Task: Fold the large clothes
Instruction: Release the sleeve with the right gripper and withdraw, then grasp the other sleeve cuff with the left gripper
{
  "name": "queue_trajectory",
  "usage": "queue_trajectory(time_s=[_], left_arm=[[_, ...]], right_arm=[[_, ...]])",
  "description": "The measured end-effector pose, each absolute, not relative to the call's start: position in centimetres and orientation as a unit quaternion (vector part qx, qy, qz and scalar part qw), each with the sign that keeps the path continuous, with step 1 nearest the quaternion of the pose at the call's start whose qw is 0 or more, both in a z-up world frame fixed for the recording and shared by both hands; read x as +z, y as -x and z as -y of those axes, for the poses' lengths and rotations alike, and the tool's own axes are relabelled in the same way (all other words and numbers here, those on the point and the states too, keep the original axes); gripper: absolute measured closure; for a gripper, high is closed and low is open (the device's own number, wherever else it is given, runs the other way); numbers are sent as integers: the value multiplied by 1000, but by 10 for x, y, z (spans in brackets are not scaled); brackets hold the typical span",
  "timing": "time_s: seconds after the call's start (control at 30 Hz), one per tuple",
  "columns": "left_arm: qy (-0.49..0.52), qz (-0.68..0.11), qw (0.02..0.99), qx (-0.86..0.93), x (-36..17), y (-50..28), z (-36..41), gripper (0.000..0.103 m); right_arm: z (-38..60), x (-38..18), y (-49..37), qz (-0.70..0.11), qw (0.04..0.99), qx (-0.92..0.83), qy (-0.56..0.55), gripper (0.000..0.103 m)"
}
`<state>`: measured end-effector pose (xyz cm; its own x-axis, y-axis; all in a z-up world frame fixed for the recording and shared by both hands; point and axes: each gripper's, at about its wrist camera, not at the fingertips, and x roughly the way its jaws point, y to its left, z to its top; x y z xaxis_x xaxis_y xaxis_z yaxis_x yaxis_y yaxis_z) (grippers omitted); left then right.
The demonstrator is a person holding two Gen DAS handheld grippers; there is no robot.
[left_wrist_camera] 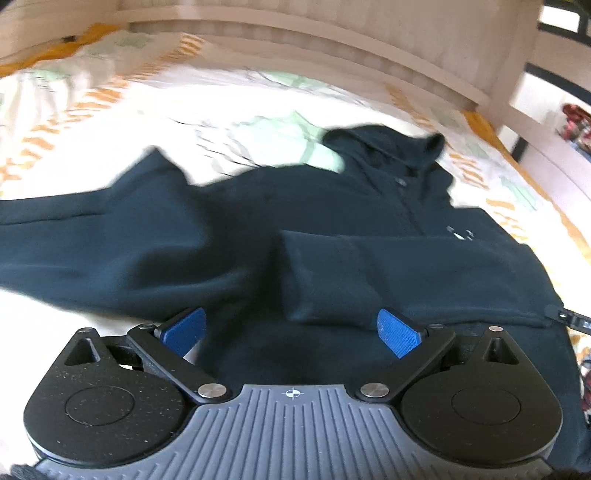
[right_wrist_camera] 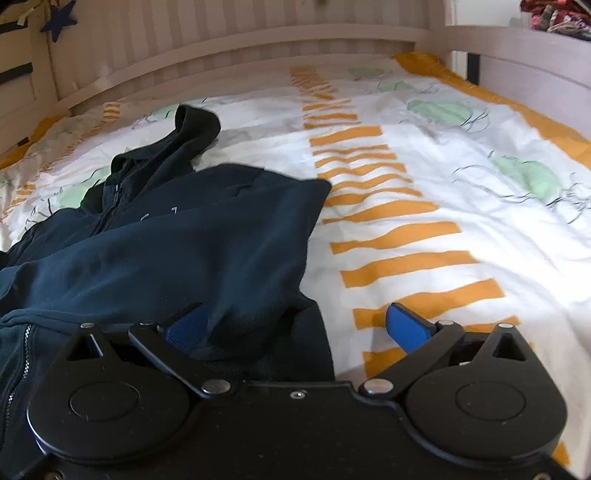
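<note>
A dark navy zip hoodie [left_wrist_camera: 332, 236] lies spread on the bed, hood toward the headboard, one sleeve folded across its chest and the other stretched out to the left. My left gripper [left_wrist_camera: 291, 332] is open just above the hoodie's lower body, blue pads apart. In the right wrist view the hoodie [right_wrist_camera: 166, 236] fills the left half, its right side folded inward. My right gripper [right_wrist_camera: 295, 328] is open at the hoodie's right edge, with a fold of fabric lying between the jaws near the left pad [right_wrist_camera: 184, 328]. The right pad [right_wrist_camera: 406, 326] is over the bedsheet.
The bed has a white cover [right_wrist_camera: 424, 206] with orange stripes and green patches. A pale wooden headboard [right_wrist_camera: 258, 40] runs along the far side. A wooden side rail [left_wrist_camera: 546, 122] stands at the right. Coloured items [right_wrist_camera: 554, 14] lie beyond it.
</note>
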<state>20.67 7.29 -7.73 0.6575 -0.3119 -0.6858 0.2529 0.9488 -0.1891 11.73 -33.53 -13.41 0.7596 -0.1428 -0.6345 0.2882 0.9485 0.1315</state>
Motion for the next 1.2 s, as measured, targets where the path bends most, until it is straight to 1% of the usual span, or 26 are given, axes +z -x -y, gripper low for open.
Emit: queue_trajectory(time_s=[0.13, 0.27, 0.5, 0.7, 0.8, 1.03, 1.07, 1.13, 1.17, 1.2], left_arm=[[45, -369, 921, -119, -60, -201, -116, 2], [64, -362, 928, -67, -50, -211, -159, 2], [103, -365, 925, 12, -49, -240, -221, 2], [172, -386, 904, 69, -70, -272, -267, 2], [176, -385, 902, 88, -81, -283, -281, 2], [168, -362, 912, 100, -87, -307, -290, 3], [174, -359, 912, 98, -87, -308, -293, 5], [190, -340, 917, 84, -84, -308, -299, 38], [200, -327, 920, 79, -82, -306, -303, 79], [208, -324, 919, 87, -81, -307, -306, 96]], right_arm=[[323, -116, -105, -301, 940, -126, -99, 1], [305, -95, -98, -279, 949, -102, -107, 1], [260, -73, -103, -271, 955, -30, -116, 1], [216, -70, -117, -285, 951, 36, -111, 1], [197, -72, -125, -295, 947, 60, -110, 1], [161, -84, -137, -319, 938, 95, -98, 1], [157, -85, -139, -321, 937, 99, -97, 1], [150, -86, -144, -322, 936, 106, -96, 1], [146, -86, -146, -323, 936, 109, -93, 1], [143, -86, -149, -322, 936, 111, -91, 1]])
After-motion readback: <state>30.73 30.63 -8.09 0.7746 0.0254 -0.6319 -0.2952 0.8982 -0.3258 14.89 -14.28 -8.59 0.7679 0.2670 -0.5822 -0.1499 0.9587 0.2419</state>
